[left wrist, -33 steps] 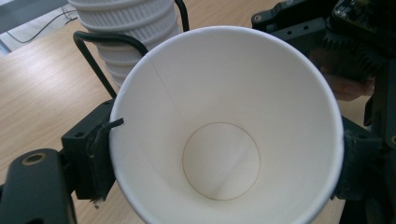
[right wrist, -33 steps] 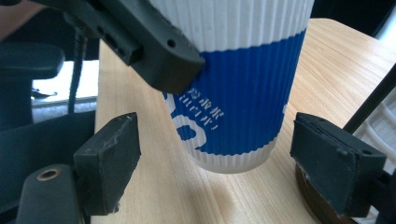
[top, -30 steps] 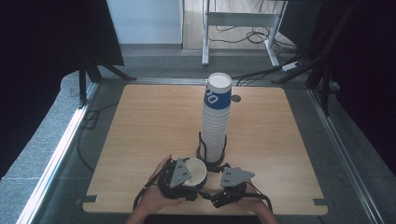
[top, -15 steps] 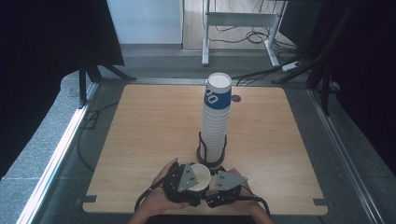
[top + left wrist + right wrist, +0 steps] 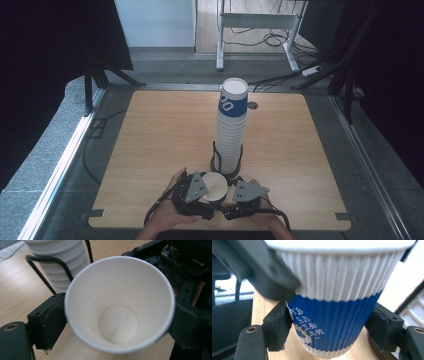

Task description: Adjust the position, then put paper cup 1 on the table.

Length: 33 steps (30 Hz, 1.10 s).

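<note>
We are looking at a wooden surface (image 5: 165, 145) carrying a tall cup stack (image 5: 231, 127) at frame centre, its blue band showing "00". At bottom centre a single ribbed cup (image 5: 214, 186), its white writing unreadable, is sitting between both grippers. The right gripper (image 5: 329, 327) jaws are clamping it, just closing; the left gripper (image 5: 117, 322) jaws, just opening, are flanking it.

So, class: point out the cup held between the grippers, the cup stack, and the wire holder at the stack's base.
cup (image 5: 214, 186), high view, on its white inside.
cup stack (image 5: 231, 135), high view, on the ribbed white side.
wire holder (image 5: 40, 270), left gripper view, on the black wire.
</note>
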Tool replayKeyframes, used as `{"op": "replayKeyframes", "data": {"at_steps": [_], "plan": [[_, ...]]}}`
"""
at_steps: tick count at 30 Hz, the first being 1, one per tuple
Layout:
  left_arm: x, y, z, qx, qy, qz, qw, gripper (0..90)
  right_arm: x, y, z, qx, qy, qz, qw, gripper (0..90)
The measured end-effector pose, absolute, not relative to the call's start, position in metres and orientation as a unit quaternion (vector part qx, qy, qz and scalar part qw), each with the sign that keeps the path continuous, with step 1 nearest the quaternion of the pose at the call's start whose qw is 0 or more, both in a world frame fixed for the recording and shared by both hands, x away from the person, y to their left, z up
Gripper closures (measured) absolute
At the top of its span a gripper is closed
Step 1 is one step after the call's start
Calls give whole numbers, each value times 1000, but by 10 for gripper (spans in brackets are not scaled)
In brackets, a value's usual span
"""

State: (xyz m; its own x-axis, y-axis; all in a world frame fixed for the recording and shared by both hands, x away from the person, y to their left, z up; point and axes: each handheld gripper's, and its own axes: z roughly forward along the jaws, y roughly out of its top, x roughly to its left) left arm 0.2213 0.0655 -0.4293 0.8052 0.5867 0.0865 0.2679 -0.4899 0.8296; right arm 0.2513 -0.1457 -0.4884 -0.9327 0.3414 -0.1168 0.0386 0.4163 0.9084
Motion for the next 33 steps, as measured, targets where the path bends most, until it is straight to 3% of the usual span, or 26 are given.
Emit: {"op": "replayKeyframes", "data": {"at_steps": [7, 12, 33], "plan": [[219, 82, -418, 817, 259, 174, 484, 97, 258, -165, -481, 146, 809, 548, 155, 267], [222, 87, -418, 808, 272, 182, 491, 146, 260, -172, -477, 154, 804, 551, 163, 267], [227, 91, -427, 812, 289, 181, 474, 154, 260, -185, -466, 159, 787, 568, 181, 267]]}}
